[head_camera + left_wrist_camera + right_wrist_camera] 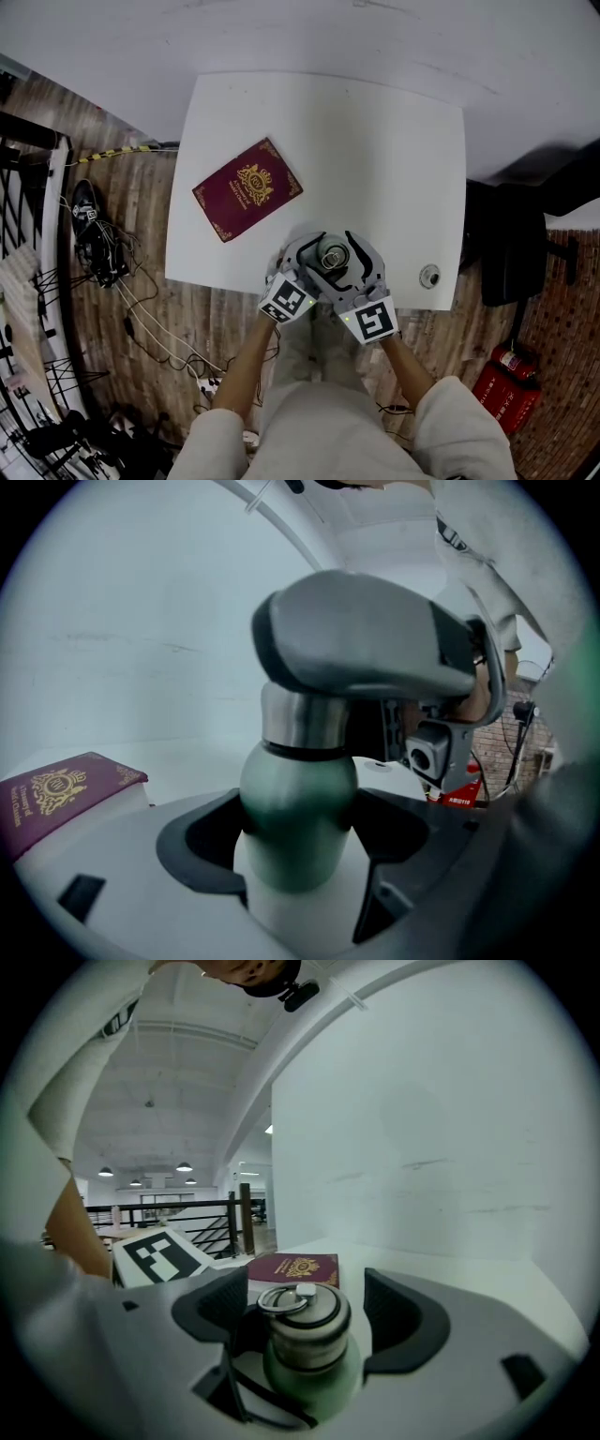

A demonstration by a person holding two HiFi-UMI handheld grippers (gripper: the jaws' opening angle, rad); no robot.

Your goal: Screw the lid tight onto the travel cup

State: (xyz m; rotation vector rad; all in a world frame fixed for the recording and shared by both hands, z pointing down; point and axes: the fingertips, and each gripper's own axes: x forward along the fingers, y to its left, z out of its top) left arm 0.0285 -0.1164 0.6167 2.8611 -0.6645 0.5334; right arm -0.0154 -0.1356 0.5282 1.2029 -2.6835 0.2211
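The cup [298,789] is being clamped by the left gripper [298,844], while the already seated lid [300,1333] is being straddled by the right gripper's [307,1312] parted jaws, final tightening apparently being left to do.

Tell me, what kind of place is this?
Probably an indoor workshop or lab, not a home. A plain white table stands on a wooden floor strewn with loose cables, a red fire extinguisher sits nearby, and ceiling lamps light a big hall.
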